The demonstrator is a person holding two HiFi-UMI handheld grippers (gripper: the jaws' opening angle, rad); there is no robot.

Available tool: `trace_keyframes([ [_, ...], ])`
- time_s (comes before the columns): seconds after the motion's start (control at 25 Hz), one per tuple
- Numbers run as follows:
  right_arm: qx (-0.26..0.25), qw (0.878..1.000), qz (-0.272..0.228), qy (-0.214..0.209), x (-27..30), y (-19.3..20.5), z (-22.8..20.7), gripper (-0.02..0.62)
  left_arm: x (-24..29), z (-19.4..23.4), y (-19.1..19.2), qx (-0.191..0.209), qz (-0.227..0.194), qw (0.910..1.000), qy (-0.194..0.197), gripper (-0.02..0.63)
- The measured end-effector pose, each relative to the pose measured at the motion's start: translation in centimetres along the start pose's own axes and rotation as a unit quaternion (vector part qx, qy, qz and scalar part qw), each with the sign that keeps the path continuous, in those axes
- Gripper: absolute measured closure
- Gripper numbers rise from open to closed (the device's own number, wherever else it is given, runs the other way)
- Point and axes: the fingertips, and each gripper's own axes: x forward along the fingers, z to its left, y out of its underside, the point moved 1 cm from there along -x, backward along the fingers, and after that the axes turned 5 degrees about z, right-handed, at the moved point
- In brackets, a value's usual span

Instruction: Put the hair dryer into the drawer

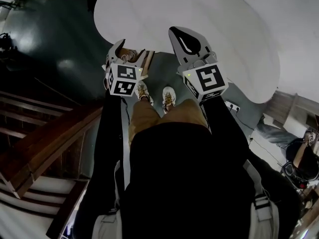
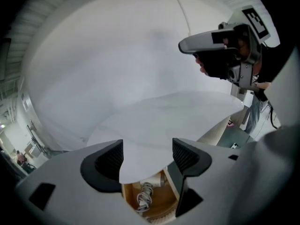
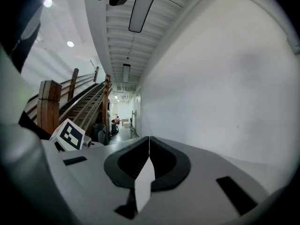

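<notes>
A wooden drawer stands open under the edge of the white round table. In it lies a pale thing with a coiled cord, mostly hidden by the table top; I cannot tell whether it is the hair dryer. My left gripper is open above the drawer, nothing between its jaws. In the head view the left gripper hangs over the brown drawer at the table edge. My right gripper is over the table top, shut and empty. Its jaws meet in a line.
A wooden staircase runs along the left, over dark green floor. My shoes stand below the table edge. Another person's arm and cables show at the far right. A white wall and a long corridor lie ahead of the right gripper.
</notes>
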Motion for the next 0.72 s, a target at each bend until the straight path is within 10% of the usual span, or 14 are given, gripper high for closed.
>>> trace_keyframes([
  [0.32,-0.013,0.999,-0.012,0.027,1.1,-1.9,0.1,0.568,-6.3,5.2,-8.7,0.017,-0.163,0.9856,-0.041,0.265],
  [0.72,-0.019,0.994,-0.046,0.101,3.3,-6.5,0.7,0.568,-12.0,9.8,-14.7,0.007,-0.280,0.9601,0.003,0.301],
])
